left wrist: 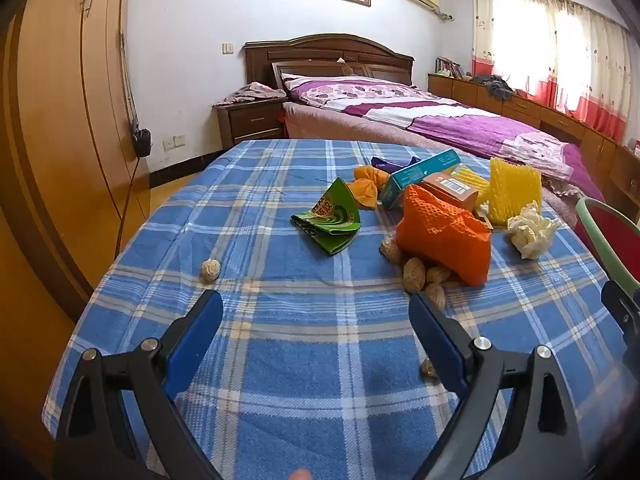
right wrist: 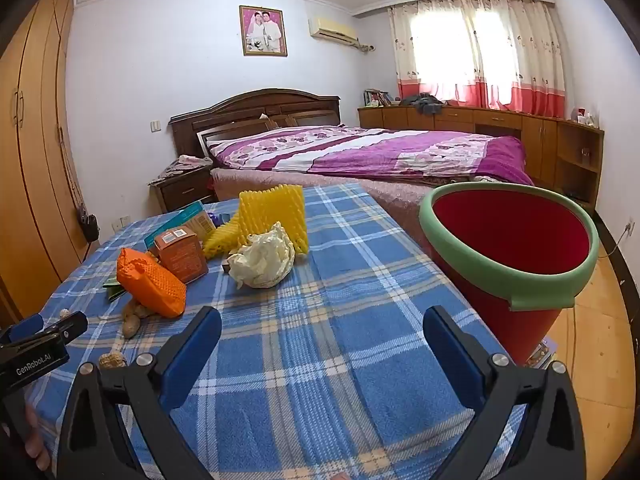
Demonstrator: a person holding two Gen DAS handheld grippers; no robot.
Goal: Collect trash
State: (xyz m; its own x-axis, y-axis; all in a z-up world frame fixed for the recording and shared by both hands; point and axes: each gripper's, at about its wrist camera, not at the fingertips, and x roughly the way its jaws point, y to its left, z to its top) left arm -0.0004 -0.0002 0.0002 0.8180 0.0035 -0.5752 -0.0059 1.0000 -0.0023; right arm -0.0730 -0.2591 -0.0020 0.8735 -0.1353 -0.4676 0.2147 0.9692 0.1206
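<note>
Ahead of left claw (left wrist: 316,316): trash pile (left wrist: 436,216) | both claws wide, empty | right claw (right wrist: 322,332)

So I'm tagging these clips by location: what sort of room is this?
A home bedroom, most likely. A made bed with a wooden headboard stands behind the plaid-covered table, with a nightstand beside it and a tall wardrobe along the wall.

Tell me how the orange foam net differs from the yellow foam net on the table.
The orange foam net lies slumped and crumpled over some walnuts; the yellow foam net stands upright, holding its flat ribbed shape. The orange one sits nearer the left gripper, the yellow one farther back beside the crumpled tissue. Both are mesh fruit sleeves resting on the plaid cloth, untouched.
</note>
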